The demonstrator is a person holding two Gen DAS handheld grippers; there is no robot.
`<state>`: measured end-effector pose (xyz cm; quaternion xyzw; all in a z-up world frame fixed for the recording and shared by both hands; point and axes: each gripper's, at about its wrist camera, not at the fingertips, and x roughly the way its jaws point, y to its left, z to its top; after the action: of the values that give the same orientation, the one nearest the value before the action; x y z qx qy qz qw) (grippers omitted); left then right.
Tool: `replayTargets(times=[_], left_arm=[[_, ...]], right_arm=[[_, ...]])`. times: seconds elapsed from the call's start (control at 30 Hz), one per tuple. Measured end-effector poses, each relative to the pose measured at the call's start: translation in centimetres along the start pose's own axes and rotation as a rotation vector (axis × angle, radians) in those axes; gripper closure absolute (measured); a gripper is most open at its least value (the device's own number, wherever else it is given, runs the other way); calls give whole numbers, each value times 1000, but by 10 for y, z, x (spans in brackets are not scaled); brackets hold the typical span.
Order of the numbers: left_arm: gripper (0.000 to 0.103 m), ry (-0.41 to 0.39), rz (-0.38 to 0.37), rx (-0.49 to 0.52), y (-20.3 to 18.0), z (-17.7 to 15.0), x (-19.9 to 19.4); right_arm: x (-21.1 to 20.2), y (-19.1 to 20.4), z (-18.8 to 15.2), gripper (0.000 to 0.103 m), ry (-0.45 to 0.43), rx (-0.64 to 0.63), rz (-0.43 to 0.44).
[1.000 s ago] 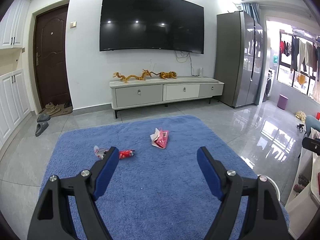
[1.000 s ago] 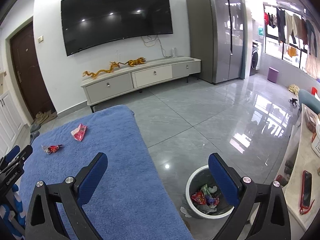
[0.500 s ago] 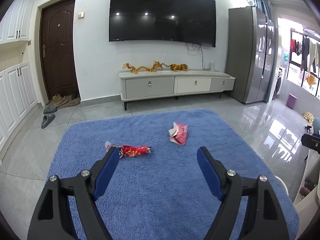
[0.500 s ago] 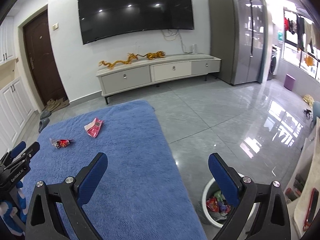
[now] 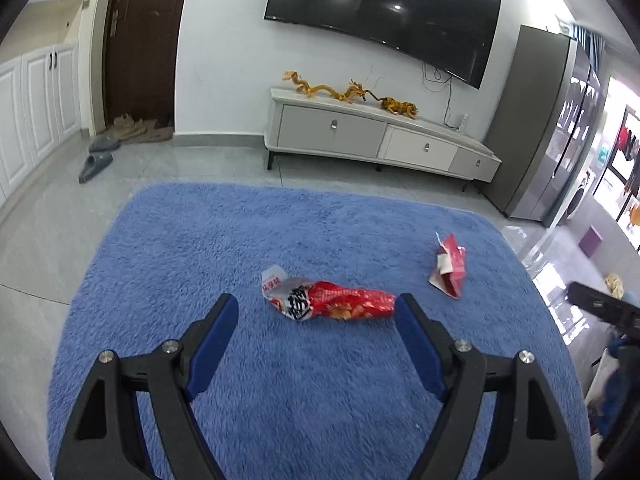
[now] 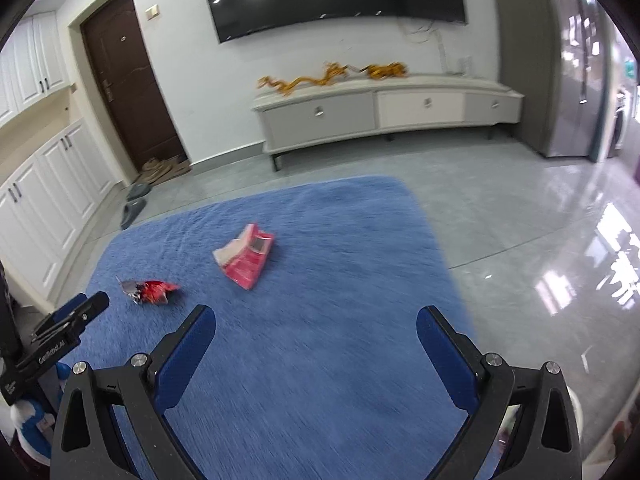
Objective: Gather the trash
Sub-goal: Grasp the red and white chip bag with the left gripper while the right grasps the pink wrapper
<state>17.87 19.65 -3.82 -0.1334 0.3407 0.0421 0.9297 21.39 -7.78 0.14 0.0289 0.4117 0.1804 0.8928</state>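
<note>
The left claw is held wide open over the blue rug, with nothing between its pads. A crumpled red snack wrapper is seen just beyond the fingertips, at the centre of the left wrist view — flat on the rug. A pink packet lies to its right, well apart. In the right wrist view the right claw is likewise spread wide and empty, the pink packet lying above it at centre-left and the red wrapper further left.
</note>
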Motion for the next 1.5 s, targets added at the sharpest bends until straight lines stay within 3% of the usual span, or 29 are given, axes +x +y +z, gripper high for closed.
replayTargets(times=[0.1, 0.27, 0.5, 0.57, 0.6, 0.63, 0.7, 0.73, 0.77, 0.87, 1.07, 1.37, 1.5], left_arm=[[24, 33, -50, -6, 3, 6, 18], [24, 95, -50, 50, -11, 11, 53], [19, 149, 17, 148, -28, 9, 87], [22, 144, 14, 172, -33, 7, 88], [26, 138, -9, 185, -36, 5, 86], [42, 124, -10, 204, -39, 3, 84], [51, 118, -27, 222, -42, 0, 80], [67, 114, -41, 226, -43, -2, 77], [90, 125, -63, 230, -45, -4, 75], [99, 128, -97, 229, -49, -17, 64], [103, 107, -176, 190, -55, -32, 32], [103, 48, -219, 203, -72, -30, -20], [99, 50, -200, 216, -63, -29, -28]], right_arm=[[37, 10, 12, 2, 33, 7, 53], [86, 21, 33, 2, 73, 46, 127], [122, 27, 39, 3, 103, 57, 125], [127, 26, 37, 22, 117, 56, 115], [127, 27, 34, 38, 111, 48, 103], [125, 28, 33, 50, 105, 35, 92], [120, 25, 28, 62, 106, 26, 107], [117, 23, 25, 64, 104, 24, 111], [111, 22, 22, 64, 97, 19, 115], [92, 17, 11, 66, 83, 6, 121], [40, -1, -16, 67, 47, -3, 132], [-34, -35, -45, 67, -21, 32, 127], [-55, -47, -54, 67, -36, 44, 119]])
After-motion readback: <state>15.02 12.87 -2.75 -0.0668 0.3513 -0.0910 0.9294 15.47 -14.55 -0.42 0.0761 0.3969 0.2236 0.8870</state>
